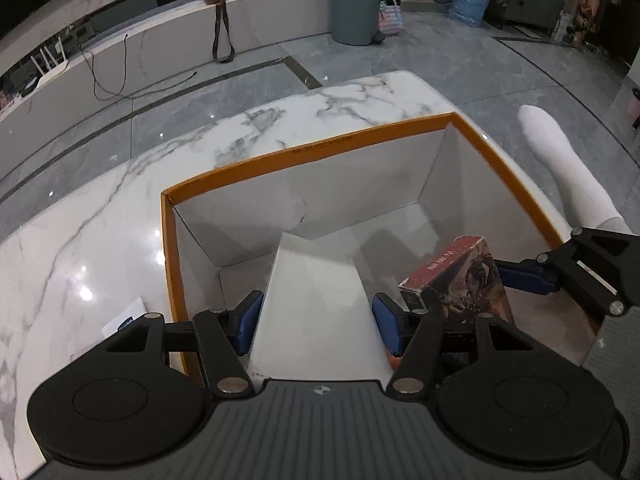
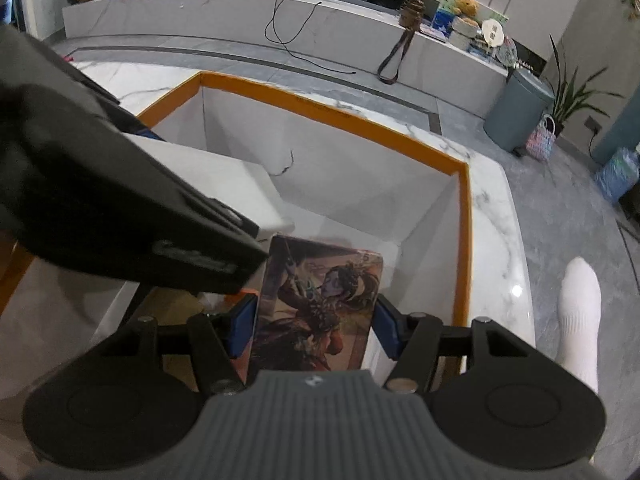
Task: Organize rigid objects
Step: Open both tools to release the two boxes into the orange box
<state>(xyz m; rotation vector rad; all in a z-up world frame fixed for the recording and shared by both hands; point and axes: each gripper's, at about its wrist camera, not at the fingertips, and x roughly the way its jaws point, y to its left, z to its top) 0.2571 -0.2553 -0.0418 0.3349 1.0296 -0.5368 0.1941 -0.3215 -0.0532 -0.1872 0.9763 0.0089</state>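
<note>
Left claw (image 1: 318,326) clamps white box (image 1: 316,312); right claw (image 2: 316,326) clamps illustrated box (image 2: 320,312) (both inside carton (image 1: 360,140)).

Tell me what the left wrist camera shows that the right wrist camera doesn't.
Only the left wrist view shows the left hand-held gripper with its pads closed on the plain white box, plus a white card lying on the marble table beside the bin.

Only the right wrist view shows the right hand-held gripper gripping the illustrated box face-on, with its printed figure art.

Both show the orange-rimmed bin, both boxes held over its white interior, the grey trash can and a white-socked foot.
</note>
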